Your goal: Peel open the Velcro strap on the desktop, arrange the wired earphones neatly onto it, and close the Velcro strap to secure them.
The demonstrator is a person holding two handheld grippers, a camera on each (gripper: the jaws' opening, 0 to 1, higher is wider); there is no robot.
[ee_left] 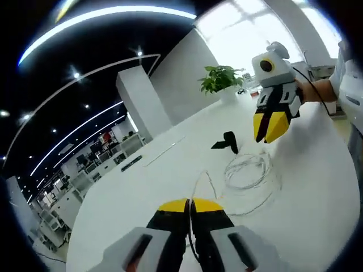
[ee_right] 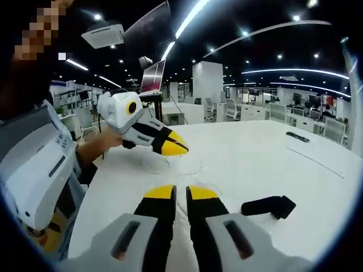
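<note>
White desktop (ee_left: 317, 215) in an open office. Black Velcro strap (ee_left: 227, 141) lying flat near the middle, just beside a loose coil of white wired earphones (ee_left: 249, 173). Left gripper (ee_left: 190, 205) low over the table, yellow-tipped jaws pressed together on a thin earphone wire. Right gripper (ee_left: 269, 129) hovering above the coil, jaws clenched, apparently empty. Potted plant (ee_left: 221, 79) beyond.
</note>
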